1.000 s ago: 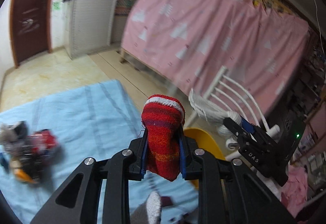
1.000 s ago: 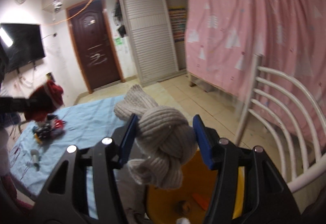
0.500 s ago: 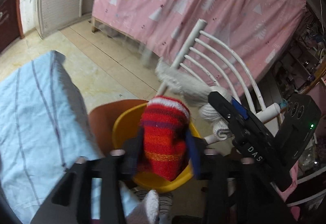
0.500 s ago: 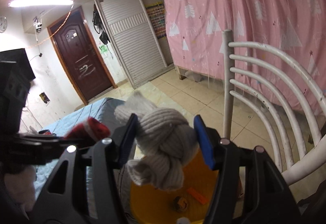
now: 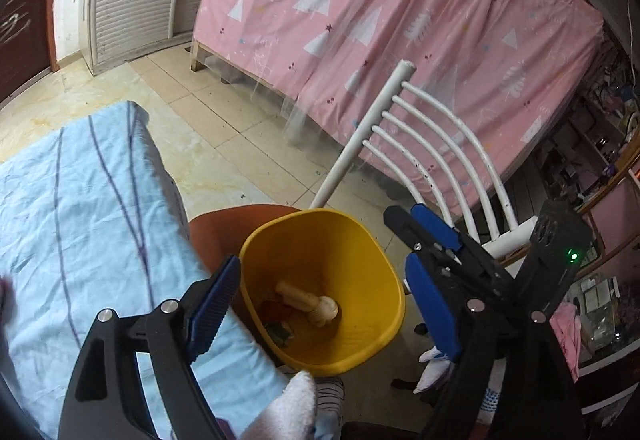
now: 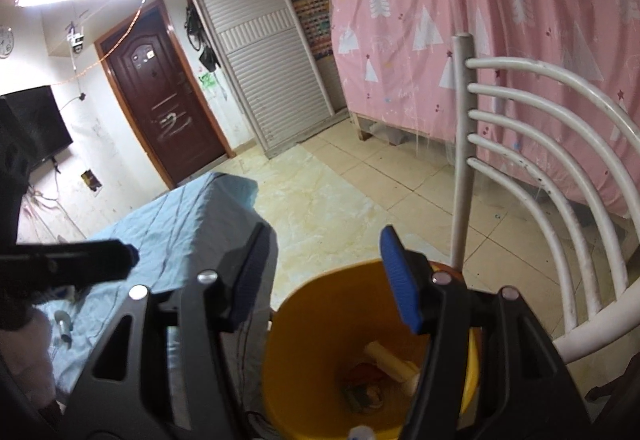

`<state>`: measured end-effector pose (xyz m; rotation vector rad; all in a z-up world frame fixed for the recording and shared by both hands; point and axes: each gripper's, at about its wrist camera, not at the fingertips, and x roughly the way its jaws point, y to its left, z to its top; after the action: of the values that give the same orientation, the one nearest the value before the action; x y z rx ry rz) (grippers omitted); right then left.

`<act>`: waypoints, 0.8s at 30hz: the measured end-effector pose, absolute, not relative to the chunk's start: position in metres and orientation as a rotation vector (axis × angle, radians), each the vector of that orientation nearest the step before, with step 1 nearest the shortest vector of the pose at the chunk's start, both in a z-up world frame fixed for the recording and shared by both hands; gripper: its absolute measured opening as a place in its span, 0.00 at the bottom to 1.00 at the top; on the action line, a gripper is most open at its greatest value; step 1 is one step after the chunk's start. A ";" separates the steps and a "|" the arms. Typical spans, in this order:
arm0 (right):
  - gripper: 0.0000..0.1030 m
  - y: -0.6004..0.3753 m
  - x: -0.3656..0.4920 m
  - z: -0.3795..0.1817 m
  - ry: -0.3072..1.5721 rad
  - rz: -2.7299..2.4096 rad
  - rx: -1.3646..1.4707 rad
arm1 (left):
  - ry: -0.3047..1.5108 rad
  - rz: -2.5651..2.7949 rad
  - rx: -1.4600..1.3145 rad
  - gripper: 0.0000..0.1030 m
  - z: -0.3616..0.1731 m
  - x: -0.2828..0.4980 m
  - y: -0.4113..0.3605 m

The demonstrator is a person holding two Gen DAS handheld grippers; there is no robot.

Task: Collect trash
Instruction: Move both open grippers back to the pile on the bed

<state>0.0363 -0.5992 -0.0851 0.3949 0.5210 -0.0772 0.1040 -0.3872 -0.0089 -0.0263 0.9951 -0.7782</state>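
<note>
- Two grippers are being held over one bin, and neither is gripping anything.
- At the left, a table under a blue striped cloth (image 5: pixel 80 199) is being shown, its right edge lying just beside the bin.
- The left gripper (image 5: pixel 324 268) is being held wide apart above the bin; its jaws have just been opening, and nothing is being carried between them.
- A reddish-brown seat (image 5: pixel 216 232) is being glimpsed between the table's right edge and the bin.
- The yellow bin (image 5: pixel 360 236) is being viewed from above by both cameras.
- At its bottom a red sock (image 5: pixel 276 310) is lying, with a cream knotted sock (image 5: pixel 310 302) touching it on the right.
- The right gripper (image 6: pixel 325 240) is being held partly apart over the bin's rim, its blue pads bare.
- To the right, a white chair back (image 5: pixel 440 143) is being seen near the bin, with a pink curtain (image 5: pixel 400 19) hanging behind it.
</note>
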 end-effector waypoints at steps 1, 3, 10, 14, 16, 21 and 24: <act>0.54 -0.595 0.037 -0.083 0.521 -0.072 0.386 | 0.989 -0.775 -0.030 0.74 -0.006 0.104 -0.383; 0.54 -0.587 0.038 -0.080 0.520 -0.060 0.372 | 0.973 -0.767 -0.042 0.74 -0.001 0.103 -0.374; 0.60 -0.549 0.053 -0.066 0.524 0.011 0.332 | 0.921 -0.721 -0.090 0.75 0.017 0.101 -0.329; 0.61 -0.521 0.062 -0.059 0.530 0.066 0.301 | 0.892 -0.674 -0.114 0.75 0.024 0.100 -0.296; 0.61 -0.504 0.066 -0.055 0.534 0.103 0.285 | 0.872 -0.644 -0.117 0.75 0.028 0.099 -0.280; 0.66 -0.459 0.077 -0.051 0.559 0.194 0.235 | 0.831 -0.540 -0.158 0.76 0.037 0.103 -0.227; 0.66 -0.432 0.084 -0.051 0.576 0.259 0.222 | 0.820 -0.506 -0.202 0.77 0.041 0.106 -0.197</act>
<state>0.0839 -0.4316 -0.0514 0.2218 0.5761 0.2590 0.1064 -0.1966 0.0414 -0.2015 0.8204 -0.5064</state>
